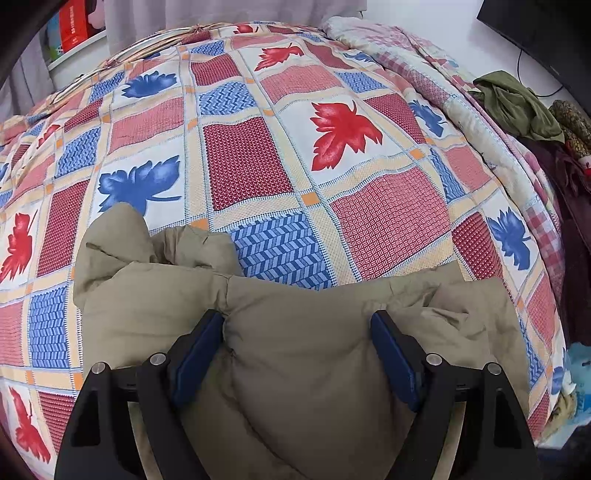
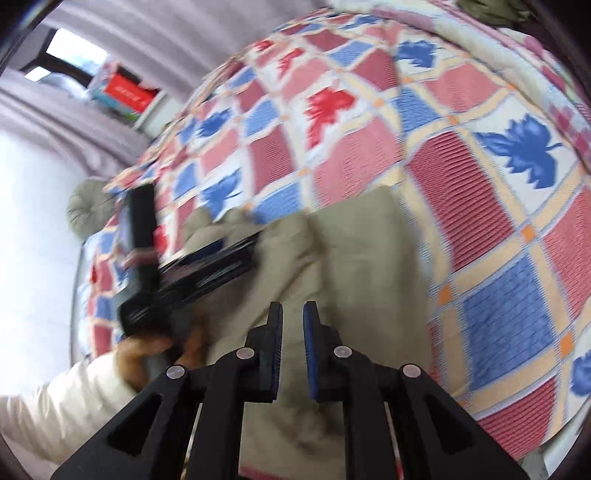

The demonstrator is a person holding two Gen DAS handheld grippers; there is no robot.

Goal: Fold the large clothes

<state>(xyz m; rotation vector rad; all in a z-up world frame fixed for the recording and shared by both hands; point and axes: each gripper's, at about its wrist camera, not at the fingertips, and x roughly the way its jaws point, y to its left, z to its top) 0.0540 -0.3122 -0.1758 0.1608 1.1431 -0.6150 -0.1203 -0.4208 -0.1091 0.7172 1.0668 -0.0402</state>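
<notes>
A khaki puffer jacket (image 1: pixel 303 295) lies bunched on the near part of a bed covered by a leaf-patterned bedspread (image 1: pixel 332 129). My left gripper (image 1: pixel 297 321) stands open and wide, pushed down onto the jacket, so a padded bulge fills the space between its blue pads. In the blurred right wrist view the jacket (image 2: pixel 354 258) stretches away from my right gripper (image 2: pixel 293 314). Its jaws are nearly together, with khaki fabric in the narrow gap. To the left, a hand (image 2: pixel 147 354) in a white sleeve holds the other black tool on the jacket.
A crumpled checked quilt (image 1: pixel 406 55) runs along the far right of the bed. An olive garment (image 1: pixel 517 103) and dark clothes lie beside it. A shelf with books (image 1: pixel 74 33) and grey curtains stand behind the bed. A round khaki cushion (image 2: pixel 88 210) sits at the bed's left edge.
</notes>
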